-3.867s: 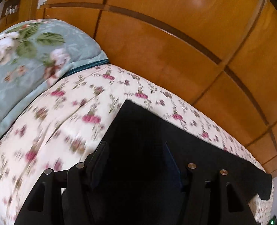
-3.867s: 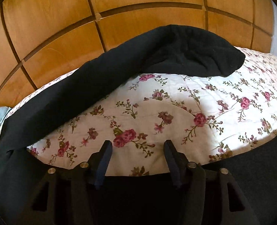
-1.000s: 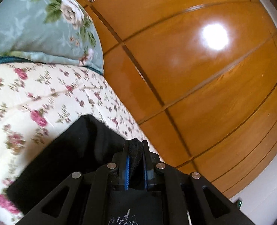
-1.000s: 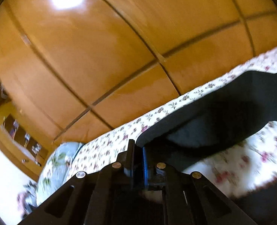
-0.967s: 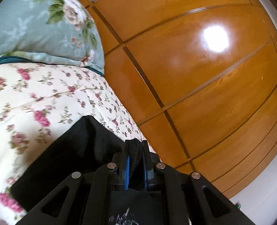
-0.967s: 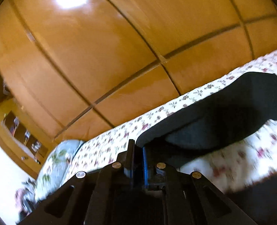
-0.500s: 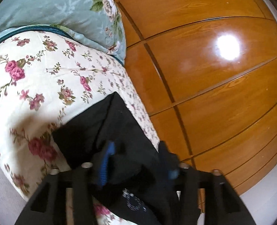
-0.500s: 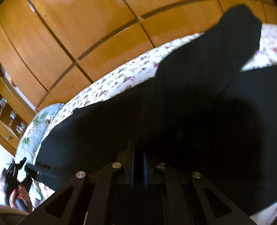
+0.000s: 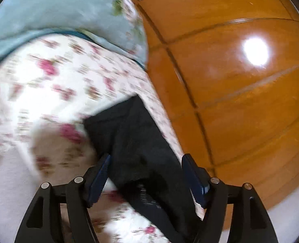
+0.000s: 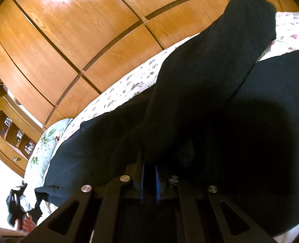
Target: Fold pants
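Item 1. Pale blue floral pillow (image 9: 54,10): at 11 o'clock in the left wrist view, resting on the bed.

Item 2. White quilted bedspread with pink roses (image 9: 48,85): covers the bed; carries the garment.

Item 3. Black soft-fabric pants (image 9: 137,141): lying on the bedspread along its edge nearest the glossy orange-brown wooden wardrobe panels (image 9: 240,101). In the right wrist view the pants (image 10: 200,93) spread from 8 o'clock to 3 o'clock, one leg draped over the other layer toward 1 o'clock.

Item 4. Left tool (image 9: 146,174): jaws opening, wide apart; cloth lies between them, but the pads do not press it. Released.

Item 5. Right tool (image 10: 148,180): jaws opening, barely parted, a thin bunch of black cloth between them; by appearance still nipped.

Progress, as judged: one lengthwise fold laid over and being let go; smoothing and further cross-folds remain.
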Demonstrator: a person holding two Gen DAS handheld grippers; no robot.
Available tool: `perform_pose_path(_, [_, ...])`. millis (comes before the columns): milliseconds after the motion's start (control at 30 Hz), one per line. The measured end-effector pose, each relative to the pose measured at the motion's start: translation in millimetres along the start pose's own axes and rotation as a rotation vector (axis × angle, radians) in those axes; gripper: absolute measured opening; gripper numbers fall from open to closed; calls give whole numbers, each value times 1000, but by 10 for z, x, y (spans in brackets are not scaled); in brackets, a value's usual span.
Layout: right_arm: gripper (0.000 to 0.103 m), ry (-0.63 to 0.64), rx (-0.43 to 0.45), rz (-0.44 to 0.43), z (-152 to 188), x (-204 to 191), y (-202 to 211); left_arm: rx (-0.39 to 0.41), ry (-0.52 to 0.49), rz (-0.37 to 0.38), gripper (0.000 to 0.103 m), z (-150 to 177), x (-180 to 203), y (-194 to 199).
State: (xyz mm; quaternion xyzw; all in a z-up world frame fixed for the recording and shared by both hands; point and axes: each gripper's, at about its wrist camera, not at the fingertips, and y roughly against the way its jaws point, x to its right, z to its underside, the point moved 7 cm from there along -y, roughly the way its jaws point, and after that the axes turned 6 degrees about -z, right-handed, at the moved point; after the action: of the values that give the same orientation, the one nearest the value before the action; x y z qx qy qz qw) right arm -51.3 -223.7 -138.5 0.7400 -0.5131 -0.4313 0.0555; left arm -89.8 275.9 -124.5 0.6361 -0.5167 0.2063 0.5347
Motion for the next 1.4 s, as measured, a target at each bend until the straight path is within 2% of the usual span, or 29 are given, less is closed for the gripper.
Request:
perform_pose_path(67, [16,0,-7,-5,-12,-16,-17,-18,-11,0,72,39,19,82])
perform_pose_path(167, [20,8,-12,-6,17,-26,-20,-135,-50,56,72,245,212,36])
perform_pose_path(233, [24,0,-16,-11,15,-33,-34,-185,-88,64,72,322,325,-66])
perform_pose_path(300, [29,-20,-19,-27,1,-46,-47,-226,-85,33,72,337,353,-226])
perform_pose_path(400, [36,-45,-19,-36,-24,-67,-75,-224,-17,-30,72,237,277,-435])
perform_pose_path(467, [35,-57,-26,-10,-51,-59,-110,-207,5,-68,64,158,213,-498])
perform_pose_path(500, [29,-60,-35,4,-71,-49,-126,-194,-9,-70,46,102,233,-527])
perform_pose_path(533, [16,-55,-44,29,-103,-41,-142,-190,-41,-98,21,67,252,-544])
perform_pose_path(567, [11,-45,-48,45,-142,-48,-148,-189,-82,-133,16,30,278,-563])
perform_pose_path(633, [9,-16,-33,34,-235,-138,-122,-159,-162,-114,9,-97,422,-519])
perform_pose_path(733, [9,78,14,20,-378,-414,-5,-92,-244,-73,7,-317,637,-397])
perform_pose_path(833, [9,145,45,-56,-434,-713,128,-35,-268,-27,7,-499,721,-262])
perform_pose_path(900, [9,180,19,-61,-371,-775,121,-29,-266,-55,7,-511,632,-285])
perform_pose_path(967, [9,202,-30,-32,-218,-714,42,-72,-274,-113,7,-415,409,-357])
perform_pose_path(1033, [9,183,-89,23,-37,-526,-72,-138,-285,-202,8,-236,99,-525])
perform_pose_path(1067, [9,168,-112,39,42,-438,-128,-147,-285,-218,11,-184,14,-573])
perform_pose_path(1133, [9,136,-148,53,177,-291,-207,-94,-287,-184,14,-159,-58,-529])
perform_pose_path(1267, [9,102,-119,17,146,-228,-170,-97,-309,-228,18,-164,17,-501])
perform_pose_path(1333, [9,105,-118,15,137,-231,-155,-52,-272,-273,19,-227,38,-387])
perform_pose_path(1367, [9,102,-117,11,123,-217,-147,2,-249,-288,19,-276,36,-292])
perform_pose_path(1400, [10,97,-117,6,120,-209,-137,91,-222,-299,19,-338,72,-131])
